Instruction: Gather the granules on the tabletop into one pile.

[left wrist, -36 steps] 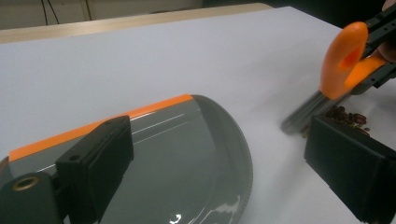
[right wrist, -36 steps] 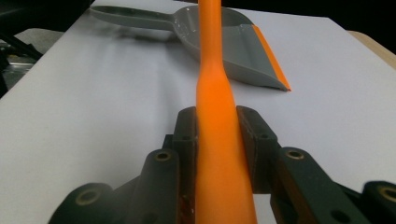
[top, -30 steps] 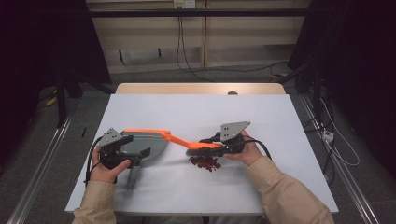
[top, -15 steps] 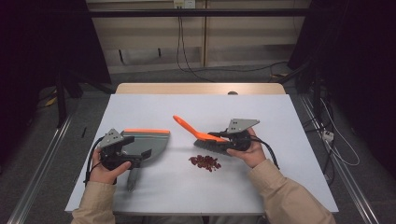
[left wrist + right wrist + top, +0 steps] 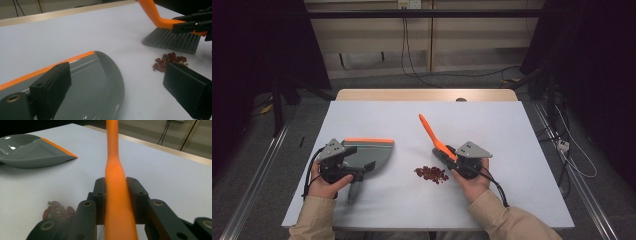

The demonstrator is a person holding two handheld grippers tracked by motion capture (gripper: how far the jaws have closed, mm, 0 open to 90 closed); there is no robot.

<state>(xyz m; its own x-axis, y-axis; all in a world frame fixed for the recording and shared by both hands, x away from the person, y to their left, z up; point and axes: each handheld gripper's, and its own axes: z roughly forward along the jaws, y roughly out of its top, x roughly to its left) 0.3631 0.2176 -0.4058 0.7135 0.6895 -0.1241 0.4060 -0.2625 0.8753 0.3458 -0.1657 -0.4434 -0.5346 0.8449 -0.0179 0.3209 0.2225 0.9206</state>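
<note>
Two grippers are in my hands at a white table (image 5: pixel 512 200), seen from above. My right gripper (image 5: pixel 451 156) has its jaws clamped on the orange handle of a small brush (image 5: pixel 430 134). The handle slants up and away from me toward the far side of the table. In the right gripper view the handle (image 5: pixel 115 190) runs straight up the middle, with a black jaw pressed against each side of it. In the left gripper view the brush's grey bristles (image 5: pixel 172 41) rest on or just above the tabletop; I cannot tell which.

A small heap of dark red beans (image 5: pixel 431 173) lies on the table just to the left of my right gripper, close beside the bristles. In the left gripper view the beans (image 5: pixel 168 60) sit in front of the brush.

My left gripper (image 5: pixel 357 169) is at a grey dustpan (image 5: pixel 371 152) with an orange front lip, lying flat on the table well to the left of the beans. Its lip faces the far side of the table. In the left gripper view the jaws stand wide apart, one over the pan (image 5: pixel 100 82) and one beside it. I cannot tell whether they grip any part of it.
</note>
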